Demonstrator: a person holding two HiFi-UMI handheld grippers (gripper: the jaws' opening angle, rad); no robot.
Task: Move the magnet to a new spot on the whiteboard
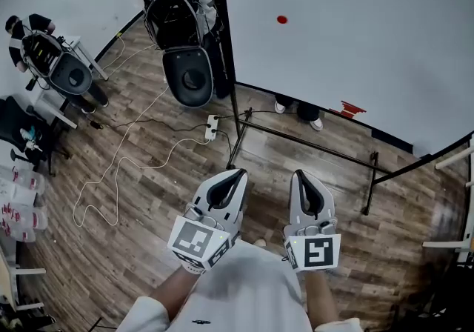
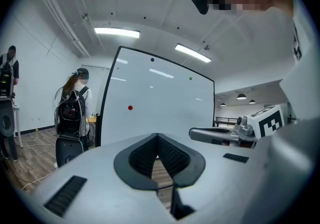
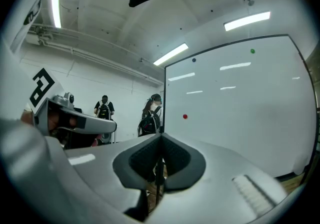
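A small red magnet (image 1: pixel 282 19) sticks to the large whiteboard (image 1: pixel 355 41) ahead of me; it also shows in the left gripper view (image 2: pixel 130 108) and the right gripper view (image 3: pixel 185 116). Both grippers are held close to my body, well short of the board. My left gripper (image 1: pixel 235 174) is shut with nothing between its jaws. My right gripper (image 1: pixel 302 176) is shut and empty too. A green magnet (image 3: pixel 252 51) and a dark magnet (image 3: pixel 194 60) sit near the board's top edge.
The whiteboard stands on a black metal frame (image 1: pixel 311 145) over a wood floor. A person with a black backpack (image 1: pixel 174 8) stands at the board's left edge. Cables and a power strip (image 1: pixel 212 127) lie on the floor. Chairs and gear (image 1: pixel 52 64) stand at left.
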